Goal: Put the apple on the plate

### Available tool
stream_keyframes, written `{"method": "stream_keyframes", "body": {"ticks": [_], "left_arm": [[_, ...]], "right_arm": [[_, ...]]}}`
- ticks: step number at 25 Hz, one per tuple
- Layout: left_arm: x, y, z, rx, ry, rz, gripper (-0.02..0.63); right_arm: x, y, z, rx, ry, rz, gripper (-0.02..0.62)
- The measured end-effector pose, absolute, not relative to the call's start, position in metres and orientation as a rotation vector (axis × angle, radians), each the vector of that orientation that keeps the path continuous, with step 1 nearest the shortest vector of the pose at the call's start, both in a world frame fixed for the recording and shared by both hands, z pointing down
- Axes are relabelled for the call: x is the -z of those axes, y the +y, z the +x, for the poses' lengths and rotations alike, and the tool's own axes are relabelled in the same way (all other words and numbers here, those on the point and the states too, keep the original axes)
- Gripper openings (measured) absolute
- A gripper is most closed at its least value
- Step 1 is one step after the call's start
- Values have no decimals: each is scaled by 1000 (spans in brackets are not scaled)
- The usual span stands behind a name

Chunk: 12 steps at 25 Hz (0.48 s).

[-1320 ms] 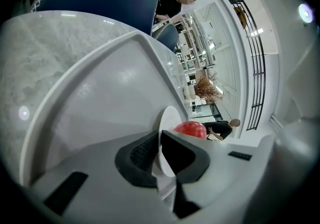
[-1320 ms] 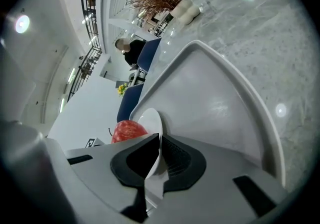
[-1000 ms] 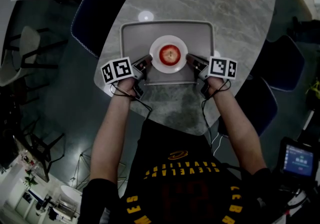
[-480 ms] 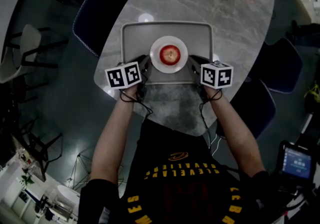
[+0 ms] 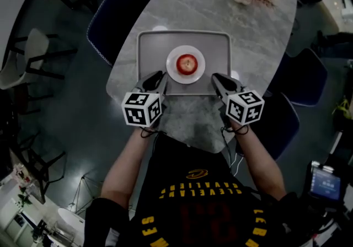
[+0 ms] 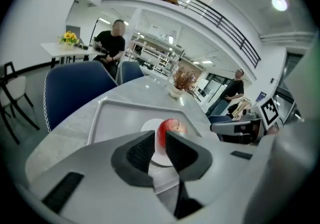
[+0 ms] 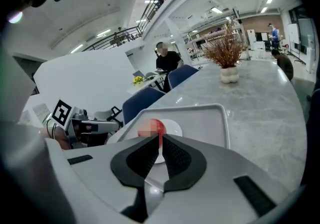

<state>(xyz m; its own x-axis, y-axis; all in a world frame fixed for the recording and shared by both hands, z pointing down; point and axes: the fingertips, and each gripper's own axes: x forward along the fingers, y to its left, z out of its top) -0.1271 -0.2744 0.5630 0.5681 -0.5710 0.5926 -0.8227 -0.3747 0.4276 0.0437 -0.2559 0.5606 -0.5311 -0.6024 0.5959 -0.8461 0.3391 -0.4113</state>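
The left gripper (image 5: 156, 79) hangs at the lower left corner of the tray (image 5: 149, 47), above the table (image 5: 220, 14). Its jaws have just been opening and stand a narrow gap apart with nothing between them; its own view shows the apple only beyond the gap. In the middle of the head view, the apple (image 5: 187, 64) sits upright in the centre of the plate (image 5: 173, 70), and the plate rests on the tray's near half. The right gripper (image 5: 218, 79) hangs at the tray's lower right corner, well clear of the plate. Its jaws are almost together, a thin slit between the pads, and they hold nothing.
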Motion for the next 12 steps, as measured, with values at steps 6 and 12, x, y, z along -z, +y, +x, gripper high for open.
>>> {"method": "stream_keyframes", "body": {"ticks": [6,12], "left_arm": [[-490,-240,-107,-422,-1177,2312,14],[-431,-186,-69,-331,-1189,2461,2]], "right_arm": [[-512,-218,26,-939,-2415,1243,28],[-473,-167,28,-872,-2527,1216,6]]}}
